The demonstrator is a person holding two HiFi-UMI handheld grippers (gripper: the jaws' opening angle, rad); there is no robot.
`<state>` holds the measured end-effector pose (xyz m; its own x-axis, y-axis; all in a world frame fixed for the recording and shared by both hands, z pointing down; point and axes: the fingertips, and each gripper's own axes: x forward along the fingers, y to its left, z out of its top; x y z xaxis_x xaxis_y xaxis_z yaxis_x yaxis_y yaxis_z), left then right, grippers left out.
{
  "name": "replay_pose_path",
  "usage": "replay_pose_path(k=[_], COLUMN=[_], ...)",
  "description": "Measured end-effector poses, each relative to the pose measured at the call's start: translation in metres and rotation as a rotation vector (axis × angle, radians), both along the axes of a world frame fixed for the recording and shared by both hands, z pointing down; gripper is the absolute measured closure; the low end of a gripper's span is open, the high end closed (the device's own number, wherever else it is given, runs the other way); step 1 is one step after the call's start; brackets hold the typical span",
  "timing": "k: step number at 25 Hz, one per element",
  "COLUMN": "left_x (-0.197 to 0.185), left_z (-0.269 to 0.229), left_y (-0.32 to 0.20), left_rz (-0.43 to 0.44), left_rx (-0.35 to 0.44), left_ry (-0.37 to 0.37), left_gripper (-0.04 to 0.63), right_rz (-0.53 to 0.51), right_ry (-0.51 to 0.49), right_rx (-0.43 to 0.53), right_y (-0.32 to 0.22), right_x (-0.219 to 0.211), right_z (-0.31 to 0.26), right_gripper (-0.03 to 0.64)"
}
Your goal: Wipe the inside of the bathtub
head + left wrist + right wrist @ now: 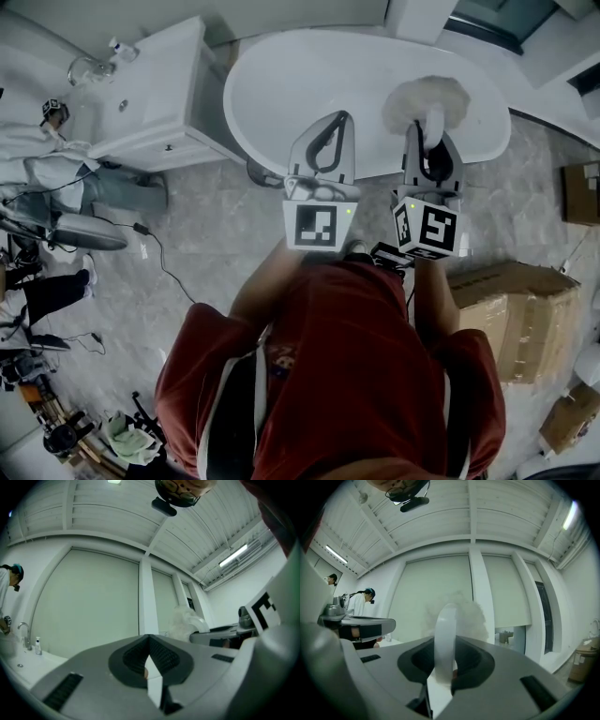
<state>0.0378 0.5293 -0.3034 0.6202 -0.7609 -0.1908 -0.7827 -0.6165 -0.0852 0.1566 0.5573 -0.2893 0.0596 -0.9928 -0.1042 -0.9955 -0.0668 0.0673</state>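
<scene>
The white oval bathtub (281,94) lies at the top of the head view, beyond both grippers. My right gripper (429,141) is shut on the white handle (444,634) of a fluffy white duster (427,98), whose head hangs over the tub's right part. In the right gripper view the fluffy head (474,616) rises behind the jaws (445,645). My left gripper (341,118) is shut with nothing between its jaws, held beside the right one over the tub's near rim. Its closed tips (149,638) point up at the ceiling, with the duster (185,620) to their right.
A white vanity with a sink and tap (141,89) stands left of the tub. A person (37,150) is at the far left beside it. Cables (155,248) trail over the tiled floor. Cardboard boxes (511,309) are stacked at the right, another (581,192) further back.
</scene>
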Motion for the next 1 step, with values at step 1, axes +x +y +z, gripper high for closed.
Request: replay_pose_path(k=[1], left_x=[0.0009], left_z=[0.0001], left_y=[0.0000], left_rz=[0.001], left_rx=[0.001], left_ry=[-0.003], left_gripper=[0.580], right_rz=[0.000], right_ry=[0.002], right_rx=[-0.003], right_y=[-0.0003], right_x=[0.0008], right_z=[0.0004], right_gripper=[0.528])
